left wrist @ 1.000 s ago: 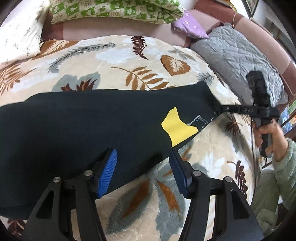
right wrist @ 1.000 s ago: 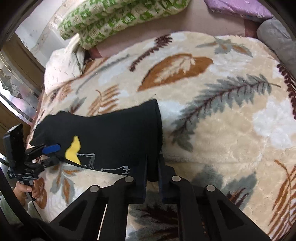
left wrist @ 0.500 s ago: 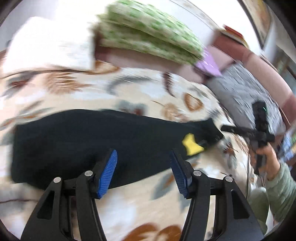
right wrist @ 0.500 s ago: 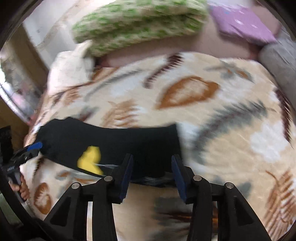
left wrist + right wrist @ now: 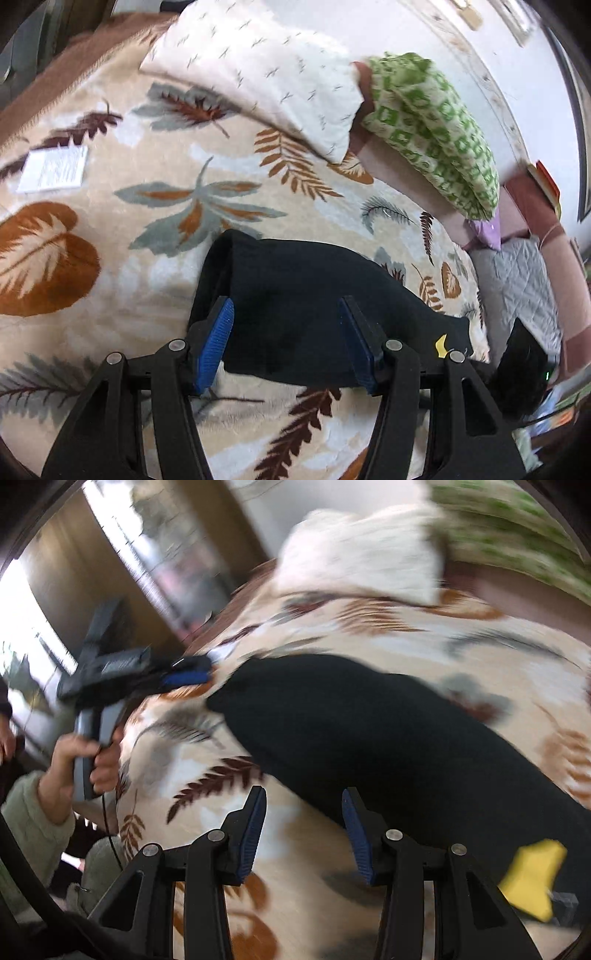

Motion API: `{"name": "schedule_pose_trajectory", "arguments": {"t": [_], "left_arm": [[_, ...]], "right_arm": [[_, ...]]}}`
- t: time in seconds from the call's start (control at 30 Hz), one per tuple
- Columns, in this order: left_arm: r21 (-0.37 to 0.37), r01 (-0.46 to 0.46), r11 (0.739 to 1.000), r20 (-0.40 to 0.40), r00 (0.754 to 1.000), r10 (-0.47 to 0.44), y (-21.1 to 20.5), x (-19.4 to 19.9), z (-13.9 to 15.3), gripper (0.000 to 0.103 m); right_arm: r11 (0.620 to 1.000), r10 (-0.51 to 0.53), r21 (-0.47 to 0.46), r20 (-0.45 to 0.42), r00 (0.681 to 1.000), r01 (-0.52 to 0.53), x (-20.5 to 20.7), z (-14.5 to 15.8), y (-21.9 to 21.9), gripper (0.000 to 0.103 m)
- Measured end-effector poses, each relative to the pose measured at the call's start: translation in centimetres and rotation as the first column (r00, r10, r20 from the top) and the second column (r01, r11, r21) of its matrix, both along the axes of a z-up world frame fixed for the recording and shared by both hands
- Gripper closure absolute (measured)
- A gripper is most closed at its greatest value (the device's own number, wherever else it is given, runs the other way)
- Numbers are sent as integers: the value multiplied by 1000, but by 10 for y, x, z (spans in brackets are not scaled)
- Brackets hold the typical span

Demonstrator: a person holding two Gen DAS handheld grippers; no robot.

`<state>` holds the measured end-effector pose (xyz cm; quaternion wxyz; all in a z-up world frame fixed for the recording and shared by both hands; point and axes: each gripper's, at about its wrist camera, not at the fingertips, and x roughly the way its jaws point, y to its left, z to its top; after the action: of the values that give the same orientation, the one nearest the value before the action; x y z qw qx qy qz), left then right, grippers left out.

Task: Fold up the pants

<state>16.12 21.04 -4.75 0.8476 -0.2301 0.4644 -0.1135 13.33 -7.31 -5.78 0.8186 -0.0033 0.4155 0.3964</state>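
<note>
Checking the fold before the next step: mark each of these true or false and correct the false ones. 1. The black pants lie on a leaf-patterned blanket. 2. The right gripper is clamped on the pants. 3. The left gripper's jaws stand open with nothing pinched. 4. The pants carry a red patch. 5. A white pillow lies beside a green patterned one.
1. True: the black pants lie on the leaf-patterned blanket.
2. False: the right gripper is open; its jaws have just been opening and pinch nothing.
3. True: the left gripper hangs open above the pants.
4. False: the patch is yellow.
5. True: the white pillow lies beside the green patterned pillow.
</note>
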Motion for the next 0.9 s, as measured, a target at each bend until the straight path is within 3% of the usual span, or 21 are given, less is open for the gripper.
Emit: {"name": "schedule_pose_trajectory", "arguments": {"t": [0.27,0.3,0.33,0.37,0.43,0.47,0.5,0.63,0.73,0.9], "left_arm": [[-64,-42,997,-73,997,37,13,18,-26,46],[-65,-44,997,-78,996,39,13,20,-28,51],[-63,-39,997,-79,996,34,13,22,-29,68],[-63,-30,998,-82,996,24,12,24,-29,78],[-46,-19,999,-84,996,15,10,27,-29,83],[-45,-14,999,-75,997,11,11,28,-27,84],[-43,-8,999,-61,998,6,11,28,-23,85],[-35,29,999,9,1000,-29,14,35,2,89],[-17,70,997,58,996,-69,11,38,16,90],[9,71,997,7,997,-71,20,29,-8,90]], "right_arm": [[988,146,-72,122,982,-138,8,5,97,53],[985,152,-102,138,979,-139,11,3,106,53],[980,158,-145,160,974,-135,13,-1,117,53],[976,157,-177,175,972,-126,15,-3,123,54],[965,145,-245,192,971,-96,20,-11,136,57],[963,137,-255,195,971,-85,22,-13,137,75],[966,127,-245,190,974,-78,26,-14,137,98],[991,94,-103,129,987,-81,31,-6,121,99],[995,90,-49,110,990,-85,34,-2,120,99],[988,128,-98,48,991,-123,41,-25,131,94]]}}
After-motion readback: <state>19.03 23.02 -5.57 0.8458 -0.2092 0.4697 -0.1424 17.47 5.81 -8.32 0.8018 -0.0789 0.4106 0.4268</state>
